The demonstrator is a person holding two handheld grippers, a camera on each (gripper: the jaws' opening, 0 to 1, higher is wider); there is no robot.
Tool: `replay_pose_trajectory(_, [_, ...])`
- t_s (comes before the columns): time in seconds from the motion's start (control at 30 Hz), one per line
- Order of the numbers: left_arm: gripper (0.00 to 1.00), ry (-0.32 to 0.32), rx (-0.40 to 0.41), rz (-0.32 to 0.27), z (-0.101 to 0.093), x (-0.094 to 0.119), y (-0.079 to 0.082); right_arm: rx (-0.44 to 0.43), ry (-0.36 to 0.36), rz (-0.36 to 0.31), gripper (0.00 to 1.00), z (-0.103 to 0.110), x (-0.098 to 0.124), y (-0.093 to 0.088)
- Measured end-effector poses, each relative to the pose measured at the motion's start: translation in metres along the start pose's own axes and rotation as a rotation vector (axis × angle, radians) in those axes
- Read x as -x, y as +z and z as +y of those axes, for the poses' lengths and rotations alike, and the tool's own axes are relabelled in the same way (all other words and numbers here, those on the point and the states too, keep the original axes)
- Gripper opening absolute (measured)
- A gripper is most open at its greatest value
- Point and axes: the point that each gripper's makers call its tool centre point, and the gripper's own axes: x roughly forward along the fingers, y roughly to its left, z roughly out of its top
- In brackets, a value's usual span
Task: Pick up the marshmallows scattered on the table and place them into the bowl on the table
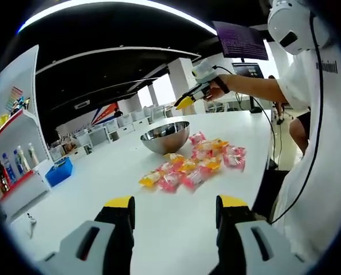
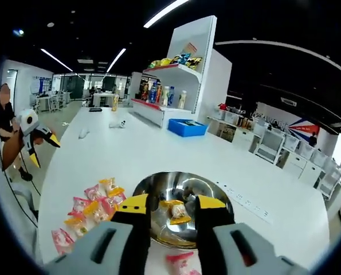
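Note:
A steel bowl [image 1: 165,136] stands on the white table [image 1: 159,229], with several pink, orange and yellow marshmallow packets [image 1: 196,163] scattered just in front of it. My left gripper [image 1: 176,201] is open and empty, low over the table short of the packets. In the left gripper view, my right gripper [image 1: 185,103] hangs above the bowl in a person's hand. In its own view, the right gripper [image 2: 171,203] is open over the bowl [image 2: 181,184], and an orange packet [image 2: 177,211] shows between the jaws without touching them. The pile [image 2: 98,209] lies left of the bowl. The left gripper [image 2: 44,150] is at far left.
A person in white [image 1: 325,149] stands at the table's right edge. A blue box [image 2: 185,127] and two small white objects [image 2: 118,123] sit farther along the table. A shelf with bottles [image 2: 164,94] stands beyond. One pink packet [image 2: 181,263] lies near the bowl's rim.

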Motion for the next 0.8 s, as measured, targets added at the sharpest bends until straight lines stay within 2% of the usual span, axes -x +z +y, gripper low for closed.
replay_pose_trajectory(0.27, [0.57,0.003,-0.005,0.005,0.0,0.0,0.001,0.016,-0.042,-0.035,0.3,-0.018,0.02,0.002])
replay_pose_trajectory(0.47, [0.57,0.008,-0.008,-0.004,0.002,0.003,0.004,0.009,-0.059,-0.073,0.3,-0.023,0.035,0.004])
replay_pose_trajectory(0.6, [0.57,0.014,-0.002,-0.007,0.003,0.003,0.003,-0.009,-0.069,-0.114,0.31,-0.021,0.049,0.003])
replay_pose_trajectory(0.7, [0.57,0.012,0.001,-0.005,0.002,0.003,0.001,-0.014,-0.113,-0.161,0.31,-0.025,0.063,0.0])
replay_pose_trajectory(0.8, [0.57,0.008,0.0,-0.004,0.002,0.002,0.0,-0.048,-0.126,-0.191,0.32,-0.024,0.075,-0.008])
